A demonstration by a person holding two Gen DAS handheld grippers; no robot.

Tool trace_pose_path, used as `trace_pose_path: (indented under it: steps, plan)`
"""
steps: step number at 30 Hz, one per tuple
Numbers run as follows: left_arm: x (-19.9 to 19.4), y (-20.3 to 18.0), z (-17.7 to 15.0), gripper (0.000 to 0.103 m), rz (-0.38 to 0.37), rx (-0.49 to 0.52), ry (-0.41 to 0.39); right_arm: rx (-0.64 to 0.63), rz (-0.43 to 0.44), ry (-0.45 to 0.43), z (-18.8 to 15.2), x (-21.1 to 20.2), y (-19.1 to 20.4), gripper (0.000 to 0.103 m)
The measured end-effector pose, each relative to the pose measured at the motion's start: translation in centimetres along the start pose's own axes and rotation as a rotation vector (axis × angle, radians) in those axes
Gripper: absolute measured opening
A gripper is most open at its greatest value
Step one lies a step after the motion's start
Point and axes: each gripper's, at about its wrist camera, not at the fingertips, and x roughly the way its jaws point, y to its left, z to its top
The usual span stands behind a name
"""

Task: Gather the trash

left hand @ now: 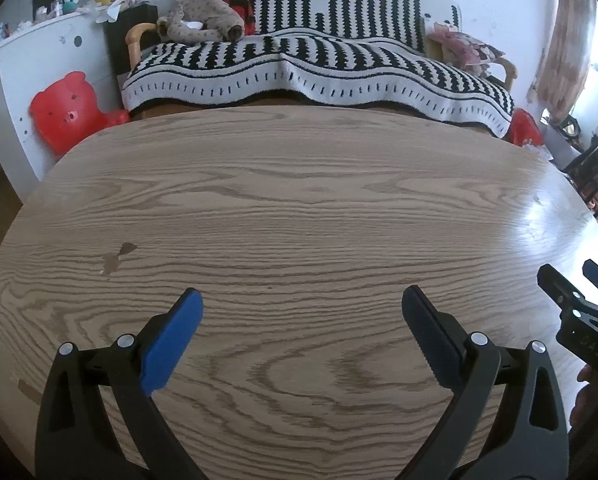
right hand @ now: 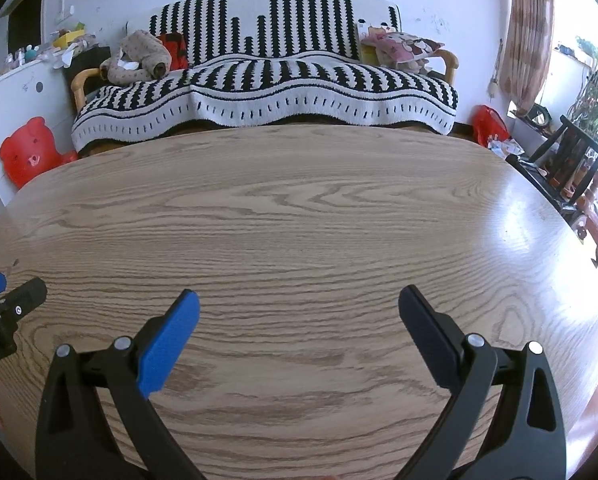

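My left gripper point(left hand: 302, 300) is open over the wooden table point(left hand: 291, 200), with nothing between its blue-padded fingers. My right gripper point(right hand: 299, 300) is open too, hovering over the same table point(right hand: 299, 208) beside the left one. In the left wrist view the right gripper's black fingers point(left hand: 555, 284) show at the right edge. In the right wrist view the left gripper's fingers point(right hand: 23, 292) show at the left edge. No trash item shows on the tabletop in either view.
Behind the table stands a sofa under a black and white striped blanket point(left hand: 319, 68) with a stuffed toy point(left hand: 203, 16) and a cushion point(right hand: 399, 46). A red bear-shaped stool point(left hand: 67, 108) stands at the left, a white cabinet point(left hand: 39, 52) beyond it, a dark chair point(right hand: 571, 152) at the right.
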Motion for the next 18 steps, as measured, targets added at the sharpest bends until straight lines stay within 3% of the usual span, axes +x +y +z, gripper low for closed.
trace_pose_path:
  steps: [5,18]
  plan:
    - [0.11,-0.45,0.01,0.097,-0.022,0.019,0.011,0.001,0.004,0.012,-0.08,0.19,-0.12,0.096]
    - [0.4,-0.62,0.04,0.097,0.006,0.033,0.024,0.001,0.003,0.017,-0.15,0.29,-0.33,0.096]
